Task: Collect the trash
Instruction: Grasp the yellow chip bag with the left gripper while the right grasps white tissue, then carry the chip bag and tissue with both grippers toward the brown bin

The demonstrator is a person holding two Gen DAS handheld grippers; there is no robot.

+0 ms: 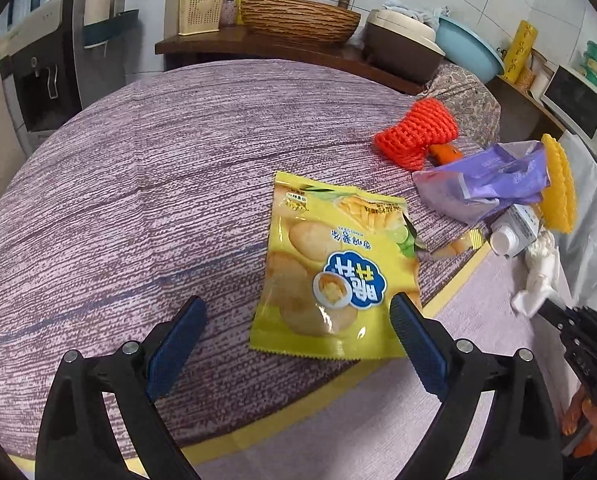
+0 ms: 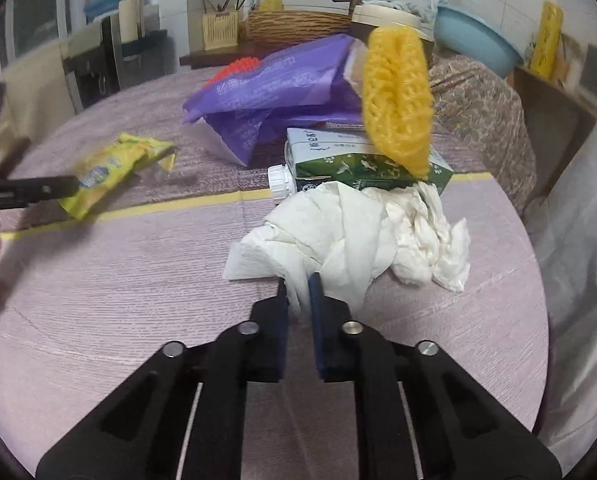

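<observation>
A yellow snack bag (image 1: pixel 330 268) lies flat on the purple tablecloth. My left gripper (image 1: pixel 298 304) stands open over its near end, the right pad at the bag's corner and the left pad well clear of it. In the right wrist view, my right gripper (image 2: pixel 298 284) is shut on a fold of the crumpled white tissue (image 2: pixel 354 232). Behind the tissue lies a green and white carton (image 2: pixel 362 164) on its side with a yellow foam net (image 2: pixel 398 100) on top. A purple plastic bag (image 2: pixel 274 88) and an orange foam net (image 1: pixel 414 132) lie farther back.
A yellow tape line (image 2: pixel 202 204) crosses the tablecloth. Behind the table a wooden shelf holds a woven basket (image 1: pixel 298 16), a rice cooker (image 1: pixel 402 48) and a blue basin (image 1: pixel 470 52). A microwave (image 1: pixel 582 108) stands at the right and a water dispenser (image 1: pixel 38 76) at the left.
</observation>
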